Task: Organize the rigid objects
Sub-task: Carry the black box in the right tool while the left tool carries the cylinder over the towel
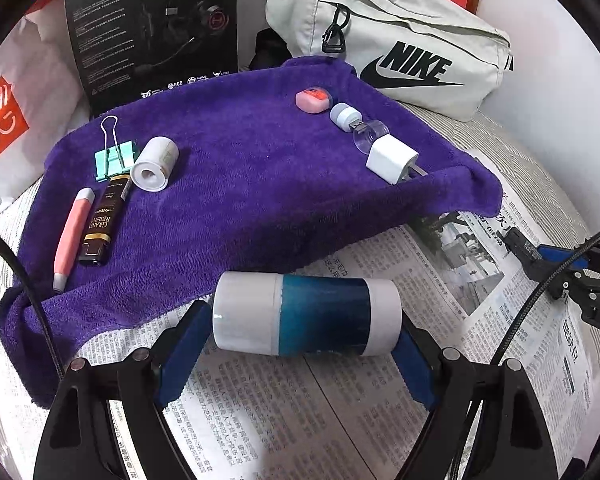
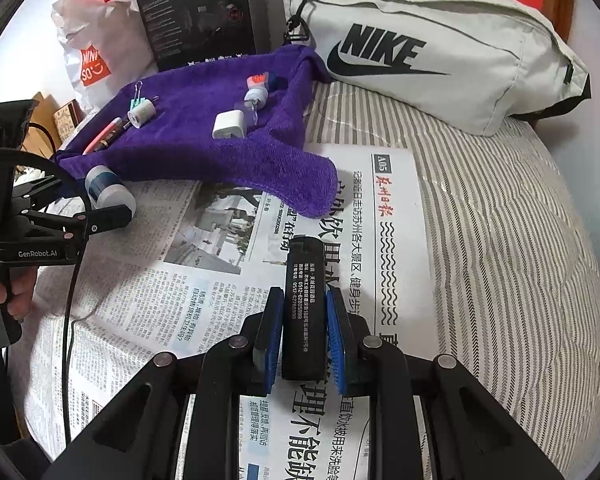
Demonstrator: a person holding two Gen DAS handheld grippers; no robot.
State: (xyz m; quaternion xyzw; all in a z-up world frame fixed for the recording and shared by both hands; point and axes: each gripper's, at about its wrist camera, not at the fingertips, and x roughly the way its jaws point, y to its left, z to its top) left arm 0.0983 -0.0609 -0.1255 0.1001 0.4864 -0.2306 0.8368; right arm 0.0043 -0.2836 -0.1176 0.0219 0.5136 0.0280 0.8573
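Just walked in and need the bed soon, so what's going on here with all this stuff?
A person is sorting small items onto a purple towel using two handheld grippers. The left gripper clamps a white and blue cylinder by its ends, above the newspaper near the towel's edge. The right gripper is closed on a black lighter. Already on the towel: a binder clip, a white charger plug and several other bits.

"NIKE" on the pale bag (image 1: 404,40); "MINISO" on the white carrier (image 1: 4,120); "GRAND RESERVE", seemingly, on the black lighter (image 1: 104,220); "A05" on the newspaper (image 2: 382,164); "GenRobot.AI" on the left tool (image 2: 112,216).
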